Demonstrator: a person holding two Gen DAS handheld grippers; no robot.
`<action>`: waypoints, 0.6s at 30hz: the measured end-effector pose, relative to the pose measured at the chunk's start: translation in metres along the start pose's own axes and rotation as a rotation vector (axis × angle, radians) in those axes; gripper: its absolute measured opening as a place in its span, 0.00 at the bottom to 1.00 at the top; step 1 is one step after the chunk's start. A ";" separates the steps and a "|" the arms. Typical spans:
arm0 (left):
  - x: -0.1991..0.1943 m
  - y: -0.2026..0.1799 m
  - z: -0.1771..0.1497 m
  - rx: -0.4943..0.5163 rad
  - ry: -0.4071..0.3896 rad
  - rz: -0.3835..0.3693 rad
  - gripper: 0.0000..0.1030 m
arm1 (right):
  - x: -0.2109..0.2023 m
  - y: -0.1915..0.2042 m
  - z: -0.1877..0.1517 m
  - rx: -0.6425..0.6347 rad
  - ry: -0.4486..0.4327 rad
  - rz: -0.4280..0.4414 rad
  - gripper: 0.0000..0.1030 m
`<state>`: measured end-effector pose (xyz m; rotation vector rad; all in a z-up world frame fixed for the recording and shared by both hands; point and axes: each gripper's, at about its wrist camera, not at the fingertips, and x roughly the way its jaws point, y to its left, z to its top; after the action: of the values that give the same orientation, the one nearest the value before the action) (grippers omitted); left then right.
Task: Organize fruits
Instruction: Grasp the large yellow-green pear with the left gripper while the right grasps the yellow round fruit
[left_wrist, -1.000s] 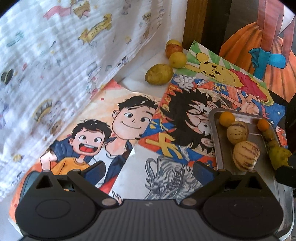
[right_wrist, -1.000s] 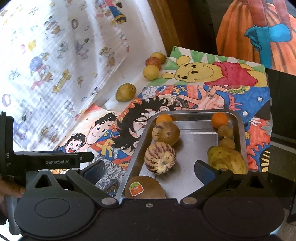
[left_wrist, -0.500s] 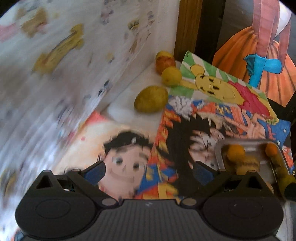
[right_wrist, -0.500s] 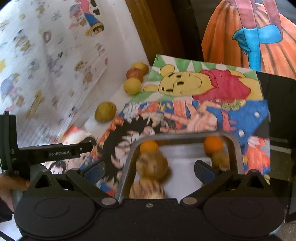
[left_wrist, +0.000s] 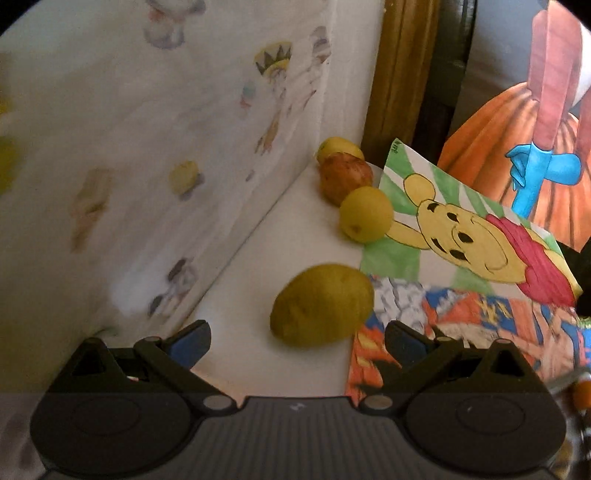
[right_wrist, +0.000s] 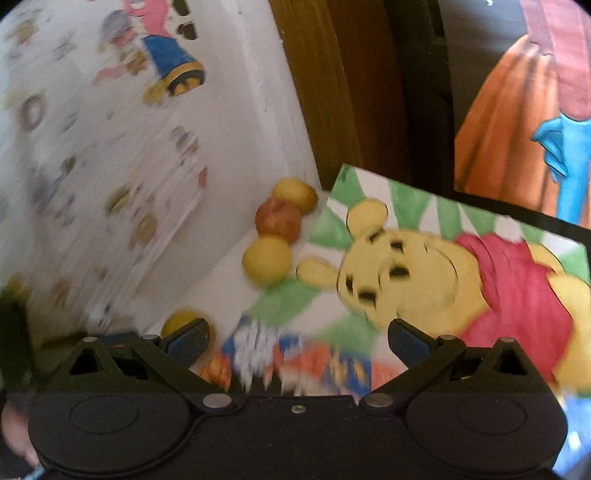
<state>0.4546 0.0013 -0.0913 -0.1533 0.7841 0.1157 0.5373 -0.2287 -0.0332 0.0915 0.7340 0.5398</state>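
In the left wrist view an olive-yellow oval fruit (left_wrist: 320, 305) lies on the white surface just ahead of my left gripper (left_wrist: 297, 341), which is open and empty. Behind it sit a round yellow fruit (left_wrist: 365, 214), a reddish apple (left_wrist: 343, 176) and another yellow fruit (left_wrist: 338, 147) in the corner. In the blurred right wrist view the same row shows: yellow fruit (right_wrist: 266, 260), red apple (right_wrist: 277, 220), yellow fruit (right_wrist: 294, 192). The oval fruit (right_wrist: 177, 323) peeks out behind the left finger of my right gripper (right_wrist: 297, 341), which is open and empty.
A white cloth with cartoon prints (left_wrist: 147, 166) hangs on the left. A bear drawing (left_wrist: 472, 240) and other coloured drawings cover the surface to the right. A wooden post (left_wrist: 402, 74) stands behind the fruits. An orange fruit (left_wrist: 581, 391) shows at the right edge.
Both grippers have moved forward toward the corner fruits. The steel tray with fruits has dropped out of both views. The oval fruit now lies close in front of the left gripper.
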 end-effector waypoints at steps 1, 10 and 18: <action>0.004 0.000 0.002 -0.004 0.003 -0.008 0.99 | 0.010 0.000 0.006 -0.008 -0.003 0.001 0.99; 0.029 -0.005 0.007 0.032 0.019 -0.057 0.99 | 0.098 0.013 0.038 -0.072 0.062 0.035 0.99; 0.041 -0.005 0.012 0.026 0.020 -0.083 0.94 | 0.145 0.024 0.038 -0.021 0.144 0.089 0.90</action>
<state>0.4928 0.0008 -0.1112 -0.1623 0.7975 0.0259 0.6407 -0.1315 -0.0873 0.0660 0.8667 0.6437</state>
